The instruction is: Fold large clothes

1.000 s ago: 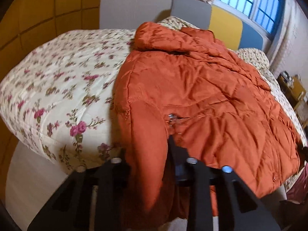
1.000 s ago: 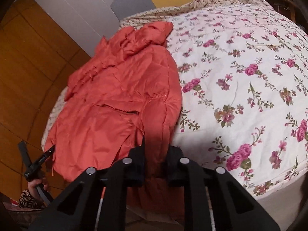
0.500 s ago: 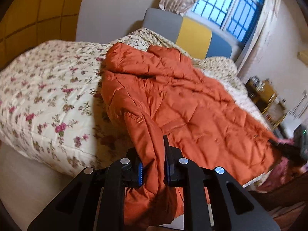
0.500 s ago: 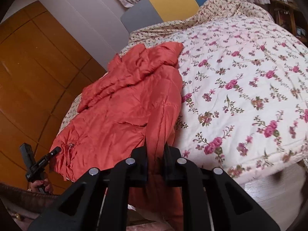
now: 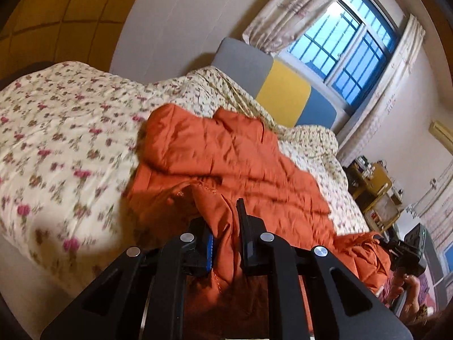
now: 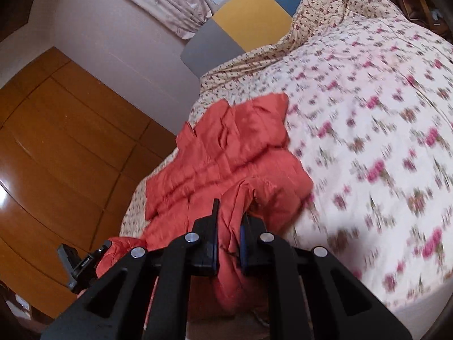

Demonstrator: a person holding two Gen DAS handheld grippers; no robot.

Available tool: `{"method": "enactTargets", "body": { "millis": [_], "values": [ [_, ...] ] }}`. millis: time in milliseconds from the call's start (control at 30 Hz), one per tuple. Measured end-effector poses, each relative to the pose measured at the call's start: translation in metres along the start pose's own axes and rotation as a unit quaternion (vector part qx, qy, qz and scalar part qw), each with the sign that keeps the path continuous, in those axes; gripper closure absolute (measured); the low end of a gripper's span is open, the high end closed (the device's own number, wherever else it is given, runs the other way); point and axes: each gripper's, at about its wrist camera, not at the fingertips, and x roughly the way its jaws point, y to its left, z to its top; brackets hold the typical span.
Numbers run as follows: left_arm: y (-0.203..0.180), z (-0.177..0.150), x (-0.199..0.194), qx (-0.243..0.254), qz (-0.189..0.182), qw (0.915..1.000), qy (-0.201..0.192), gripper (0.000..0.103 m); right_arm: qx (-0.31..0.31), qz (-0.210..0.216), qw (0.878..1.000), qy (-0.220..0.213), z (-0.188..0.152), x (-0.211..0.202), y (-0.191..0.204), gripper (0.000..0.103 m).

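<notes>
While the orange padded jacket (image 5: 226,155) lies spread across the near side of the bed (image 5: 56,141), its bottom edge, which a second ago hung over the bed's edge, now rises off the quilt in two gathered peaks. Both views have tilted upward since then, showing more wall and window, so both hands have lifted together. I judge this to be the start of the first fold: the hem is being raised so it can be carried up over the body of the jacket toward the collar end, which sits bunched near the pillows (image 6: 325,14).

The left claw (image 5: 226,235) has just been closing, and its two black fingers now pinch a thick fold of orange cloth between them; the cloth bulges above and hangs below the pads. The right claw (image 6: 229,240) is likewise pressed together on a fold of the jacket's hem at the other corner, and the cloth pulls up in a ridge from that grip. Each view shows the other claw at its margin, held in the person's hand.

Beyond the jacket, the flowered quilt covers the remaining bed, a grey, yellow and blue headboard (image 5: 283,93) stands under the barred window (image 5: 348,45), and a wooden wardrobe (image 6: 56,155) fills the left of the right view.
</notes>
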Motion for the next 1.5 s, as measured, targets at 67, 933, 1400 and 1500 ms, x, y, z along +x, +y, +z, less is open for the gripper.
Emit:
{"method": "enactTargets", "body": {
  "millis": [67, 933, 1400, 1500],
  "values": [
    [0.003, 0.011, 0.009, -0.015, -0.003, 0.9999, -0.003, 0.089, 0.003, 0.006, 1.0, 0.0, 0.013, 0.01, 0.001, 0.093],
    [0.08, 0.095, 0.155, -0.122, 0.064, 0.9891, 0.051, 0.087, 0.171, 0.033, 0.985, -0.016, 0.11, 0.181, -0.06, 0.046],
    [0.112, 0.102, 0.089, -0.191, 0.027, 0.9762, -0.099, 0.004, 0.065, 0.012, 0.992, -0.107, 0.1, 0.111, -0.068, 0.002],
    [0.115, 0.074, 0.093, -0.154, 0.028, 0.9851, -0.07, 0.004, 0.042, -0.029, 0.998, -0.034, 0.073, 0.126, -0.076, 0.002]
  ]
}}
